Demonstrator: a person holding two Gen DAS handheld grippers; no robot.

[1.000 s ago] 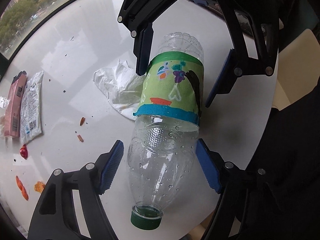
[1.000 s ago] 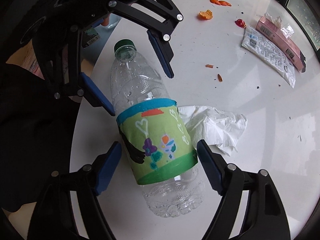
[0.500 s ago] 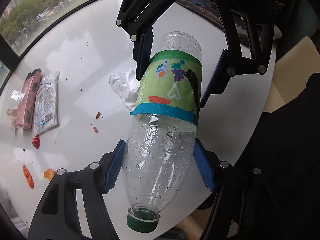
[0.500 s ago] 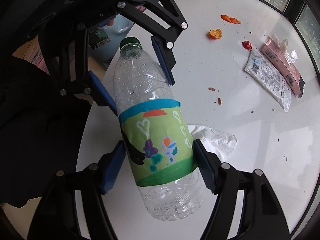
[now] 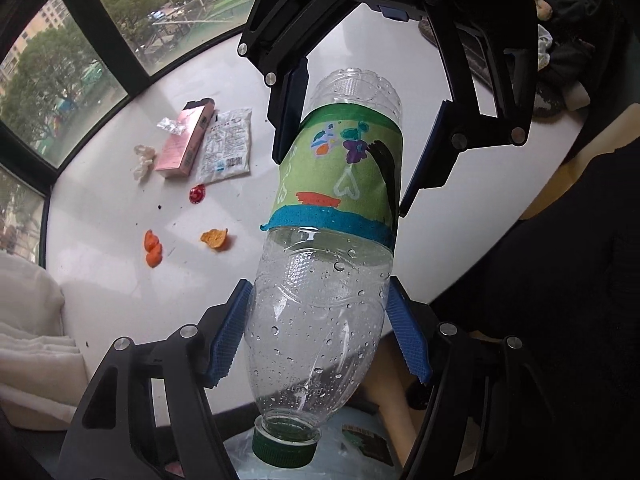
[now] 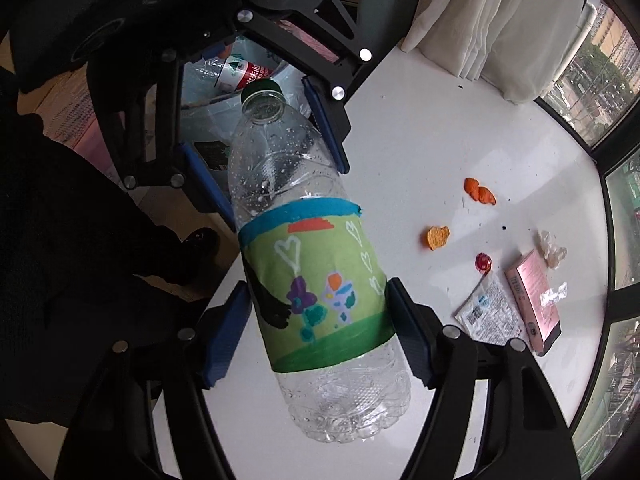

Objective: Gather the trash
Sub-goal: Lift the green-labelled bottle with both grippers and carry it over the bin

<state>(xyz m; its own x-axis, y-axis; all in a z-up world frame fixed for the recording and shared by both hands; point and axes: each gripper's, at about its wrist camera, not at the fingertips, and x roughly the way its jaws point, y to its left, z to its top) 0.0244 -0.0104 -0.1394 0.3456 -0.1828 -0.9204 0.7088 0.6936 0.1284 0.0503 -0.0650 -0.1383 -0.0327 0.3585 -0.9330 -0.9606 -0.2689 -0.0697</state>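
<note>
A clear plastic bottle [image 5: 324, 308] with a green cap and a hand-painted green label [image 6: 316, 292] hangs in the air above the edge of the white table [image 5: 120, 296]. My left gripper [image 5: 318, 338] is shut on its bare neck half, blue pads pressing both sides. My right gripper [image 6: 316, 334] is shut on the labelled half near the base. Each gripper also shows in the other's view: the right gripper [image 5: 356, 136] at the top, the left gripper [image 6: 266, 156] near the cap. The cap end points down toward a lined bin [image 6: 208, 96].
On the table lie a pink box [image 5: 186, 142], a white sachet [image 5: 228, 146], a red candy wrapper [image 5: 197, 193], orange peel pieces [image 5: 215, 237] and a crumpled scrap [image 5: 143, 160]. The bin holds another bottle [image 6: 240, 74]. White curtain [image 6: 488, 28] hangs beyond the table; windows ring it.
Both grippers closed onto the bottle and lifted it off the table, carrying it toward the table's edge over the bin. The crumpled tissue beside it has dropped out of sight.
</note>
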